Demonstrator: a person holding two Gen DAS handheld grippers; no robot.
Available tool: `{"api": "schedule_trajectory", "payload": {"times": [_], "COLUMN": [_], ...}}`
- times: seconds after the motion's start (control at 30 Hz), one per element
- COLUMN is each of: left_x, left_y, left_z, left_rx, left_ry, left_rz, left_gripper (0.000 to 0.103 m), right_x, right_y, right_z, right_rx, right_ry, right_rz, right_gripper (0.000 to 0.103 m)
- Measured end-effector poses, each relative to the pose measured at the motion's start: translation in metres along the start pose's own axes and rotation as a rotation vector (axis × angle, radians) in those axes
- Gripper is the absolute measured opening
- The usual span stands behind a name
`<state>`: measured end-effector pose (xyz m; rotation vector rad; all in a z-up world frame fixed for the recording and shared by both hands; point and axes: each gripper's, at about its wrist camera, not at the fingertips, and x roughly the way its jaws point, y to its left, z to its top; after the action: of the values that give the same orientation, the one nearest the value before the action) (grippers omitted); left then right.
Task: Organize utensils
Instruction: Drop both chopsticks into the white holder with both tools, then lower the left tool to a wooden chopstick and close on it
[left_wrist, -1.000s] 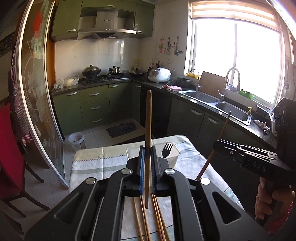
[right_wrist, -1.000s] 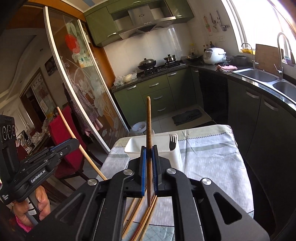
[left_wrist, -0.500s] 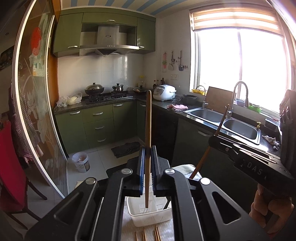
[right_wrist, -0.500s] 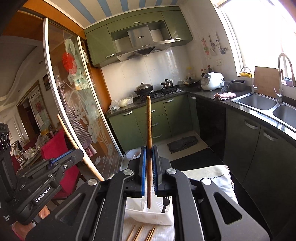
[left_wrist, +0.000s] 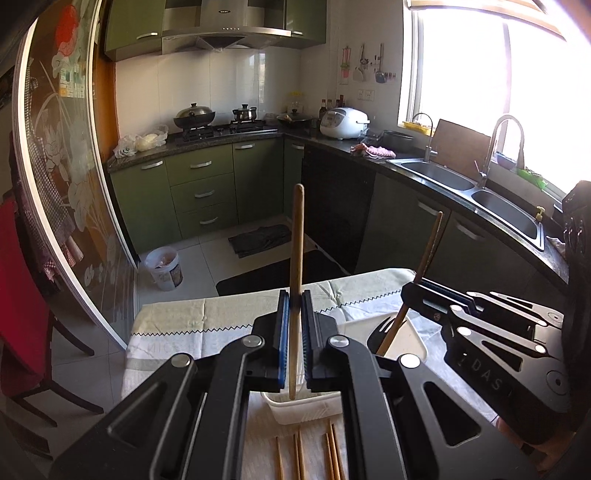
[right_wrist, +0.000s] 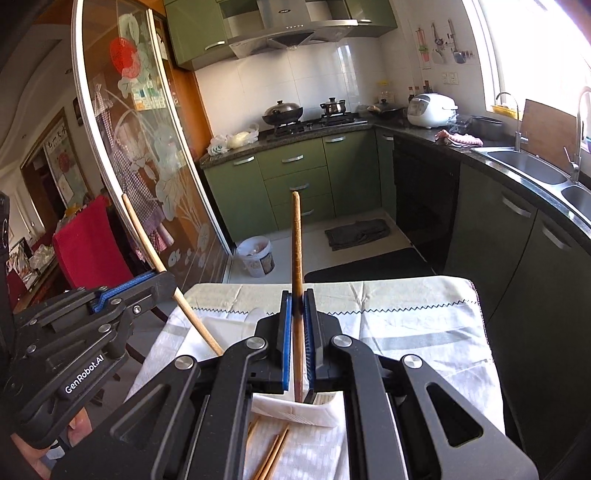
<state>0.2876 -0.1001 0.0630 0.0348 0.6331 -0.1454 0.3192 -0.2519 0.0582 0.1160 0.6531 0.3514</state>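
The table, draped in a pale cloth, is carrying a white bin near its far middle, apparently the place where loose utensils are being gathered. A black fork is already standing inside it, tines up. On the cloth nearer the camera, several chopsticks are lying flat, seemingly waiting their turn. The left hand-held gripper is pinching one chopstick tightly between its blue pads, holding it almost upright so its lower tip is hanging just over the bin's near rim, a pose that looks suited to dropping it in end-first. The right hand-held gripper is clamping a second, darker chopstick the same way, its tip also sitting at the bin's edge; seen from the left camera, this stick is leaning into the bin beside the fork. Both sticks are being kept vertical, probably so they will stand with the fork and not lie across the rim.
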Motion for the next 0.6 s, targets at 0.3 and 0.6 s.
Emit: {"api": "schedule_trajectory", "payload": {"times": [0.3,0.6], "left_x": [-0.002,-0.034], "left_y": [-0.001,0.005], "left_z": [-0.022,-0.034], "left_rx": [0.012,-0.021], "left_ry": [0.043,0.071], "left_rz": [-0.01,-0.052], "left_gripper": [0.007,0.007], "right_x": [-0.002,-0.043], "right_y": [0.009,0.012], "right_z": [-0.025,-0.049], "right_rx": [-0.033,-0.036], "right_ry": [0.019,-0.003], "right_rz": [-0.012,0.01], "right_gripper": [0.008,0.008]}}
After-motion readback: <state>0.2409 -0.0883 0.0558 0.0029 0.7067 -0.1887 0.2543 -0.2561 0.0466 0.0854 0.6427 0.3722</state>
